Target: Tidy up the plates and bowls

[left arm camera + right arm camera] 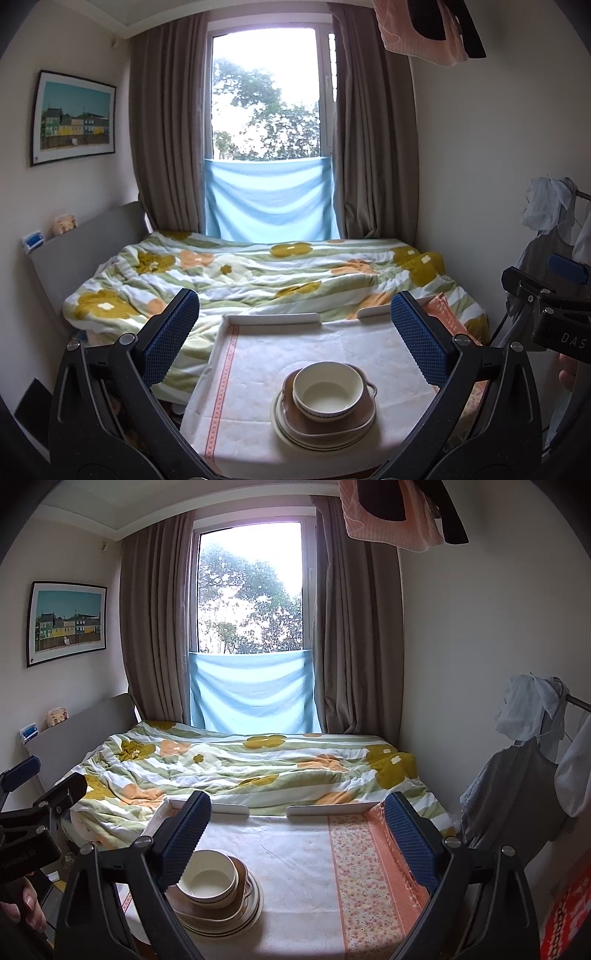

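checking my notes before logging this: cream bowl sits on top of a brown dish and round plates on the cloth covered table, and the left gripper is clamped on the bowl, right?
Not quite. The left gripper is open and holds nothing; the left wrist view shows both fingers apart, clear of the cream round bowl. The rest stands: the bowl sits on the brown square dish and round cream plates on the cloth-covered table.

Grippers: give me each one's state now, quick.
Left gripper: open, holding nothing, above the stacked dishes.
Right gripper: open, holding nothing.
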A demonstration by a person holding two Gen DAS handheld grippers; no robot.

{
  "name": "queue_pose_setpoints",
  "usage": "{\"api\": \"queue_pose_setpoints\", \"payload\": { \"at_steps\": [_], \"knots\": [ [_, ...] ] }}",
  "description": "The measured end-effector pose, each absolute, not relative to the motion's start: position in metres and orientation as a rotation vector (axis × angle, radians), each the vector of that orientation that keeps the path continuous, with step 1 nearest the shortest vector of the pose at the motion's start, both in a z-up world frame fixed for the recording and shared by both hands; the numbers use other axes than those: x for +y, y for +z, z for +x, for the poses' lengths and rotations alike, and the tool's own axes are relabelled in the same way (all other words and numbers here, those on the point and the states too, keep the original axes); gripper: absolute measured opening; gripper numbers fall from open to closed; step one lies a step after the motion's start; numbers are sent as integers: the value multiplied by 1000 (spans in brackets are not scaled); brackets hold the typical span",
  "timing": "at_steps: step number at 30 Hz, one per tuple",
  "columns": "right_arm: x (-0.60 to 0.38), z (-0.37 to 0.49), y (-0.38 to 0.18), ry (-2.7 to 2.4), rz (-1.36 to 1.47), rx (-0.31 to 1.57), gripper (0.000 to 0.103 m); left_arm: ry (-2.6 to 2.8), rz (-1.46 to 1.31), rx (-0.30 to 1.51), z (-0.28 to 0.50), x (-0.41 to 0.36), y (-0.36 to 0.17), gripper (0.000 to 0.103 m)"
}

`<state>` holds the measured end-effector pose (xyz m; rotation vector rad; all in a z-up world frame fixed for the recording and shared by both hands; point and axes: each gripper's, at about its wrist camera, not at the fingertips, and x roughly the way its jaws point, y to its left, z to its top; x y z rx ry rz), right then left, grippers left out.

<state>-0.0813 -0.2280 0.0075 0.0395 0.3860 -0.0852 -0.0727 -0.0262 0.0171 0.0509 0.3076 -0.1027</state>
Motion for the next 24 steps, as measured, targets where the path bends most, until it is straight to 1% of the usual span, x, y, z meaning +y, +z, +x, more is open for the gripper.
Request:
{"api": "queue_pose_setpoints", "payload": {
  "at_steps": [24],
  "knots": [
    [-231, -74, 9, -70, 52, 377, 93, -100, 52, 305, -75, -29, 15, 103]
  ]
}}
